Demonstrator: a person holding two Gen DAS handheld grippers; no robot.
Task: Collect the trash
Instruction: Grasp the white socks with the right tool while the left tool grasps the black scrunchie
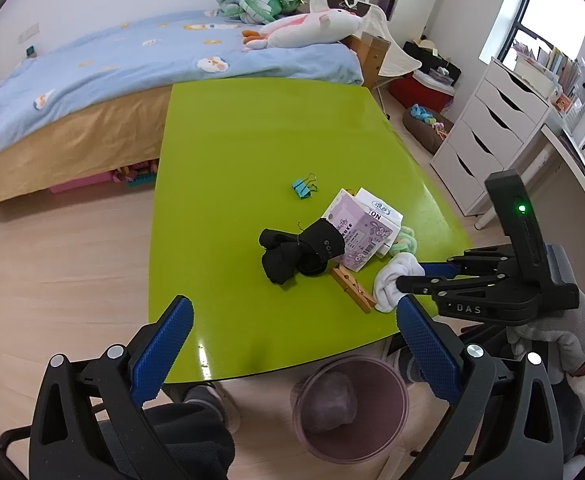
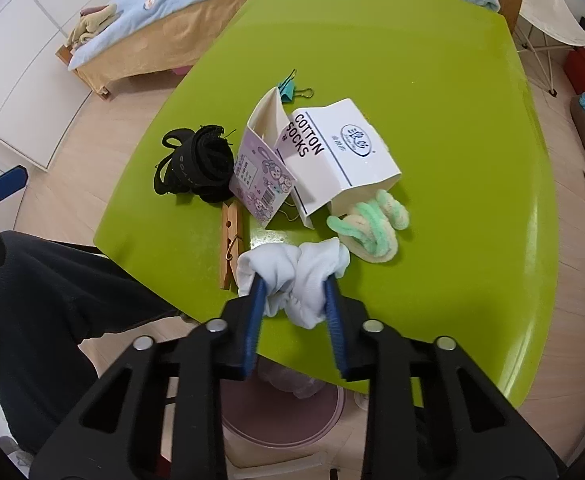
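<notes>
White sock (image 2: 292,276) pinched in right gripper (image 2: 295,280) jaws, angled steeply down; left gripper (image 1: 292,320) spread wide.

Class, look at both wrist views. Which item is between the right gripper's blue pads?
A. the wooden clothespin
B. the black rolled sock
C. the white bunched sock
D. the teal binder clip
C: the right gripper has its pads pressed into the white bunched sock at the near edge of the green table.

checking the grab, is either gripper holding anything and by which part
The right gripper pinches the white sock across its bunched middle; the left gripper holds nothing.
</notes>
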